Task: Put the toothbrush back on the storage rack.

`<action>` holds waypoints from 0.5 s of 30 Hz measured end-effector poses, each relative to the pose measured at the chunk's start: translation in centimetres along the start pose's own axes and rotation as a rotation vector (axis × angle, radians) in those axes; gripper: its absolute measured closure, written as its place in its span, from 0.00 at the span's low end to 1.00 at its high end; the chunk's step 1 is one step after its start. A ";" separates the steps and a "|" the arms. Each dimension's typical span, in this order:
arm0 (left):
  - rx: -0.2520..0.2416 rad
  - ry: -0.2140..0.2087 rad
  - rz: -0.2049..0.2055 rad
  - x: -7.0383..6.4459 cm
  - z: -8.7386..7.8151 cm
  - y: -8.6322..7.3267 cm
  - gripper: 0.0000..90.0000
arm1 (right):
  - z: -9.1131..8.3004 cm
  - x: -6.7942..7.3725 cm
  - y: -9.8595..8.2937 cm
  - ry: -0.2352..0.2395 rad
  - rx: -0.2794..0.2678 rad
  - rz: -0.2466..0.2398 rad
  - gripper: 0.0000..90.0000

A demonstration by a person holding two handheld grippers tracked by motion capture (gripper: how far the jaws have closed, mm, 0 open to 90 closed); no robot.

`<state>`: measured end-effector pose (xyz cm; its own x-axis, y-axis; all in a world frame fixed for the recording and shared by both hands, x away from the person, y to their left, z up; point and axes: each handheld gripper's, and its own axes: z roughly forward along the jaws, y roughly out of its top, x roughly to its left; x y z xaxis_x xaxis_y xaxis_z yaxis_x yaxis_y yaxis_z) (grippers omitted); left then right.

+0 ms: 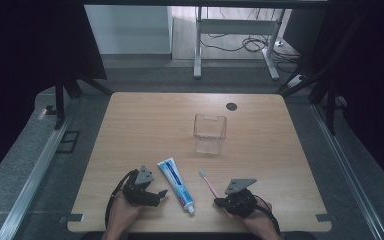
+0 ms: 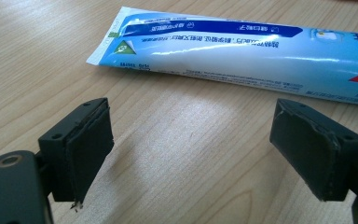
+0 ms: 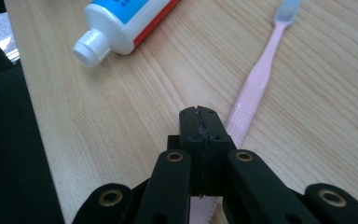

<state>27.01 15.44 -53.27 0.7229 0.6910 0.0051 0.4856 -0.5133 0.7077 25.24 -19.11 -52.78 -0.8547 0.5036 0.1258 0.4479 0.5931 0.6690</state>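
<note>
toothpaste tube (image 2: 242, 51) lies just beyond the spread left hand-held gripper (image 2: 191, 154); right hand-held gripper (image 3: 200, 122) clenched over toothbrush (image 3: 256, 79)

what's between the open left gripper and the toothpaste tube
Nothing: in the left gripper view, bare wooden table runs from the left gripper, jaws spread, to the toothpaste tube just beyond them.

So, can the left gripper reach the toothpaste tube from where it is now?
Probably yes. The left gripper is open, the toothpaste tube lies flat just ahead, and only bare table lies between them.
</note>
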 end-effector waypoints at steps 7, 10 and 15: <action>0.002 -0.001 0.002 0.0 0.0 0.0 0.15 | -0.5 -0.9 -0.3 -0.020 0.004 0.017 1.00; 0.003 -0.002 0.009 0.0 0.1 0.0 0.15 | -0.9 -1.4 -0.5 -0.031 -0.002 0.032 1.00; 0.006 -0.001 0.011 0.0 0.1 0.0 0.15 | -1.5 -2.4 -0.9 -0.046 -0.007 0.054 1.00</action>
<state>27.07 15.36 -53.32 0.7290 0.6844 0.0120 0.4802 -0.5240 0.7035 26.48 -21.77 -52.55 -0.8165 0.5629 0.1283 0.4908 0.5598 0.6676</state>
